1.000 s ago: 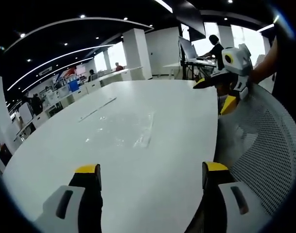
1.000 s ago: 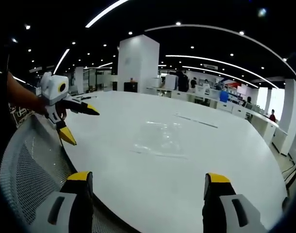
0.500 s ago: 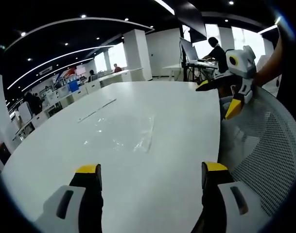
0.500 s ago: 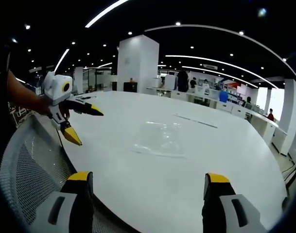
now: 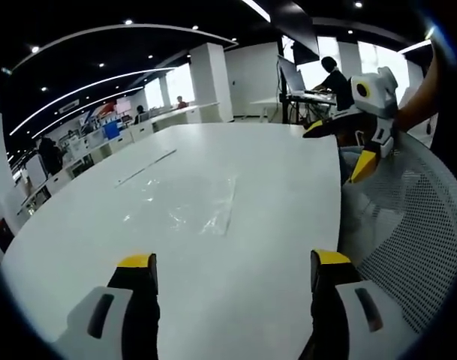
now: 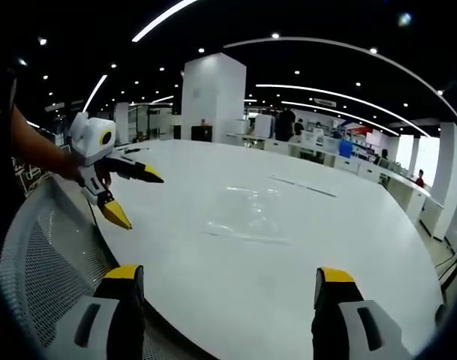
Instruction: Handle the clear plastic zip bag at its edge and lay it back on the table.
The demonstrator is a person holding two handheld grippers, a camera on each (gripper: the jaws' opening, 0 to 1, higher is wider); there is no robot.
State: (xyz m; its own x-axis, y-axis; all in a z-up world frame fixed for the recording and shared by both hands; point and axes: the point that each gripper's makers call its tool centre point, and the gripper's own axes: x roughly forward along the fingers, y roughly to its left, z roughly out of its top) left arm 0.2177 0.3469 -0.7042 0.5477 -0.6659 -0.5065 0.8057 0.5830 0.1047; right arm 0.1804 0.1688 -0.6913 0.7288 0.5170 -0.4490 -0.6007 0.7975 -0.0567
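On table [image 5: 273, 195] | one zip bag [image 5: 190, 206] flat | two grippers: left [image 5: 226, 274], right [image 6: 226, 285], jaws wide apart, holding nothing

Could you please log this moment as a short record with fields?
Surface: white table
Bag: clear plastic zip bag lying flat on the table, untouched
Left claw: open, empty, near the table's edge, short of the bag
Right claw: open, empty, also short of the bag
Beside table: white mesh chair
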